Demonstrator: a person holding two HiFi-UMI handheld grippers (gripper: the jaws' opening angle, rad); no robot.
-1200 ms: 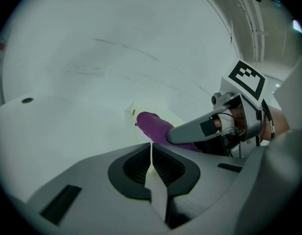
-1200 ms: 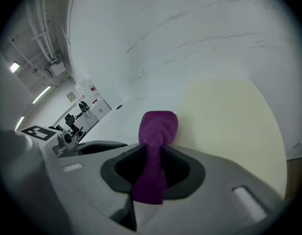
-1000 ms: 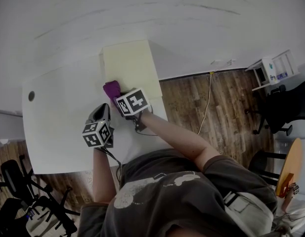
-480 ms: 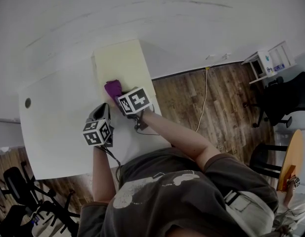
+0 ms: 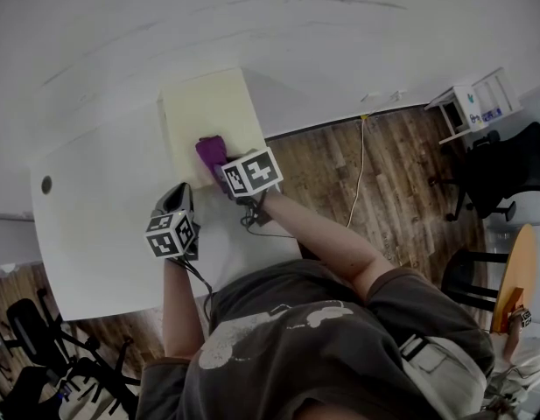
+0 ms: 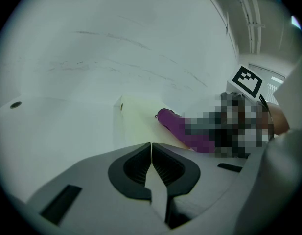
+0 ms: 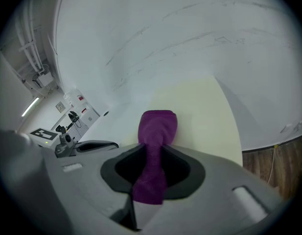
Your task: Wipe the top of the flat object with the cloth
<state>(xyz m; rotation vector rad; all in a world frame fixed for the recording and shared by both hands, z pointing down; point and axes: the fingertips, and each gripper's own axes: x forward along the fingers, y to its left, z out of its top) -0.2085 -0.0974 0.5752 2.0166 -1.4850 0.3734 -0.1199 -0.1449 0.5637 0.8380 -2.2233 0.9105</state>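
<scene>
White desk (image 5: 103, 217); right gripper view alone shows tool (image 7: 151, 163) clamping cloth (image 7: 158, 124).

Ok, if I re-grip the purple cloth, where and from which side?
Pinch the purple cloth across its narrow bunched middle, where the right gripper clamps it now, coming from the near edge of the flat board. It lies as a slim roll pointing away from you, leaving the free end on the board to wipe.

Left claw (image 6: 151, 150) closed; purple cloth (image 6: 173, 124) on pale flat object (image 6: 139, 119) ahead.
</scene>
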